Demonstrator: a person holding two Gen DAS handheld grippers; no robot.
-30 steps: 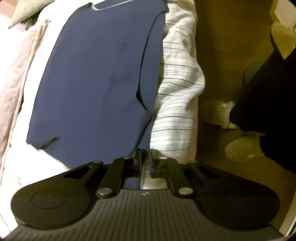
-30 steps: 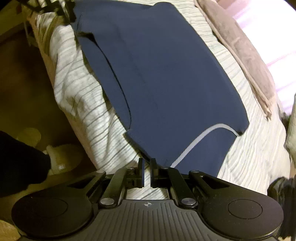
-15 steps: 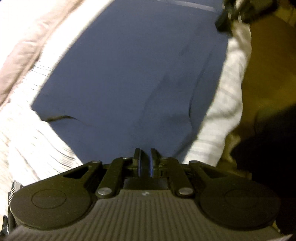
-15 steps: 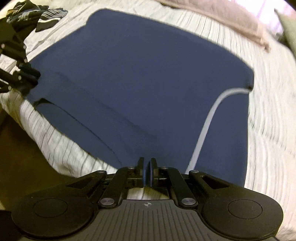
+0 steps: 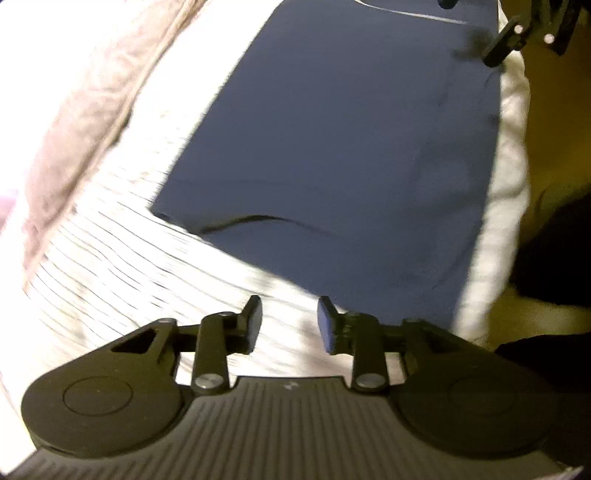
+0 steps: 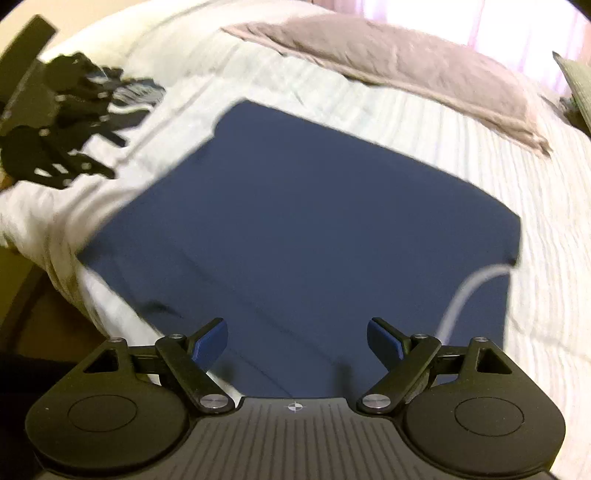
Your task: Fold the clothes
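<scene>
Lying flat: a navy shirt point(image 6: 314, 221), spread on the striped white bedcover point(image 6: 517, 177), one long side close to the bed's edge
Shirt, left wrist view: the navy shirt point(image 5: 351, 147) fills the middle of the frame; a pale neckline trim shows at the top, and a dark crease crosses the fabric near its lower corner
Shirt, right wrist view: a folded-in strip runs along the side nearest the bed edge; a white neckline trim point(image 6: 465, 291) curves near the right corner
Left gripper point(image 5: 290, 323): fingers parted to a moderate gap, holding nothing, poised over the bedcover point(image 5: 110, 266) just beside the shirt's lower edge; its right fingertip overlaps the navy cloth in the frame, contact unclear
Right gripper point(image 6: 297, 345): fingers spread wide, holding nothing, hanging over the shirt's near end beside the neckline trim
Each seen by the other: the right gripper point(image 5: 517, 33) appears at the shirt's far top corner in the left wrist view; the left gripper point(image 6: 55, 147) appears dark and blurred at far left in the right wrist view
Blanket: a taupe blanket point(image 6: 406, 62) lies along the far side of the bed, well apart from the shirt
Floor: brownish floor point(image 5: 554, 129) shows beyond the bed edge
</scene>
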